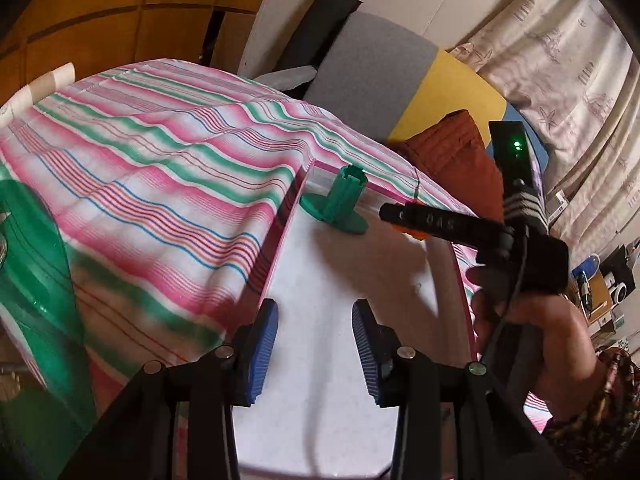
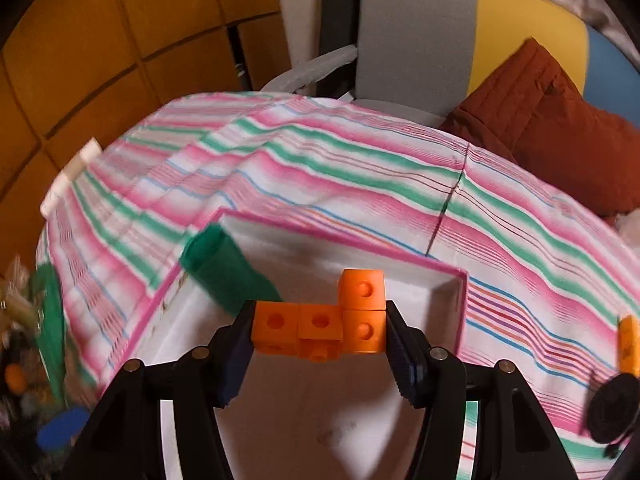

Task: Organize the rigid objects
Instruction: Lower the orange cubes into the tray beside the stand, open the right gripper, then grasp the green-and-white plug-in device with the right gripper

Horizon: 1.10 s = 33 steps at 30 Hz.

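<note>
Now your right tongs (image 2: 320, 334) clamp the orange block piece (image 2: 334, 322) above the pink-rimmed white box (image 2: 460, 308). Your left tongs (image 1: 316, 350) stand apart, empty, over that box, where the green spool (image 1: 338, 206) stands upright.

A pink-, green- and white-striped cloth surface (image 2: 360, 168) fills mid-frame; a pink-rimmed white shallow box (image 2: 460, 304) lies on it at lower centre.

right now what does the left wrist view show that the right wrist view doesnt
Left wrist only: the empty left gripper, the hand holding the right gripper, and the green spool seen sharply, upright.
Right wrist only: the orange cube piece clearly between the right gripper's fingers, and another orange piece on the cloth.
Both: the pink-rimmed tray, striped cloth, rust cushion.
</note>
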Each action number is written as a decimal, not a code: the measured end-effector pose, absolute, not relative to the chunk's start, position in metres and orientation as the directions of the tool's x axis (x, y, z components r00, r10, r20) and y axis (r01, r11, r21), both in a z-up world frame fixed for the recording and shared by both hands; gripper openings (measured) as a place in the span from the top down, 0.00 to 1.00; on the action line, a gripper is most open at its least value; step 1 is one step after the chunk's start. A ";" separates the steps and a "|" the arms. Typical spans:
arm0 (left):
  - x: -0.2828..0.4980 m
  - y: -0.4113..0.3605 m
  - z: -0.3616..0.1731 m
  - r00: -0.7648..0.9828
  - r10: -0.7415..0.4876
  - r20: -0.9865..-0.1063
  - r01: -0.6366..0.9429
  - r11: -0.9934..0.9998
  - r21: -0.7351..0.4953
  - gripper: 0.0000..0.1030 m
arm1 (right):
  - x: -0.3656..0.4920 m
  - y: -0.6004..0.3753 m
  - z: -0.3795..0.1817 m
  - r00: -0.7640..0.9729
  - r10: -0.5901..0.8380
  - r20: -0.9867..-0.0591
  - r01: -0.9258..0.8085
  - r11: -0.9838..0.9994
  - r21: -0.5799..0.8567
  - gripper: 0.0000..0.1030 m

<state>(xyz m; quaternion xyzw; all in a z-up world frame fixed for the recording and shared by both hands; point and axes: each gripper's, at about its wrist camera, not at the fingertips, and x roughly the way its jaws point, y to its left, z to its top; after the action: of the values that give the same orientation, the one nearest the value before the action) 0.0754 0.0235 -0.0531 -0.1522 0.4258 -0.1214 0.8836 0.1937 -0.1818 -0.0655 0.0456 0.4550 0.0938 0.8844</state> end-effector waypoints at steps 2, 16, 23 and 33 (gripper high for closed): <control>0.073 0.025 -0.054 0.608 -0.344 -0.715 0.080 0.923 -0.376 0.63 | 0.195 -0.190 -0.065 0.579 0.198 -0.791 -0.070 0.979 0.193 0.32; 0.052 0.002 -0.053 0.571 -0.431 -0.699 0.161 0.894 -0.419 0.59 | 0.099 -0.225 -0.039 0.671 0.145 -0.727 -0.098 0.989 0.107 0.29; 0.030 -0.027 -0.045 0.557 -0.463 -0.690 0.258 0.886 -0.386 0.59 | 0.063 -0.251 -0.043 0.667 0.093 -0.739 -0.067 0.996 0.065 0.27; -0.001 -0.080 -0.042 0.482 -0.513 -0.710 0.421 0.846 -0.326 0.59 | 0.012 -0.299 -0.069 0.628 0.037 -0.778 0.001 0.999 0.048 0.27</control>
<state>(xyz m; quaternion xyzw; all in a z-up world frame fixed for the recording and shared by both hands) -0.0006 -0.0795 -0.0417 -0.0536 0.4302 -0.2719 0.8592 0.0124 -0.2994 -0.0694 0.0220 0.4314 0.0099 0.9018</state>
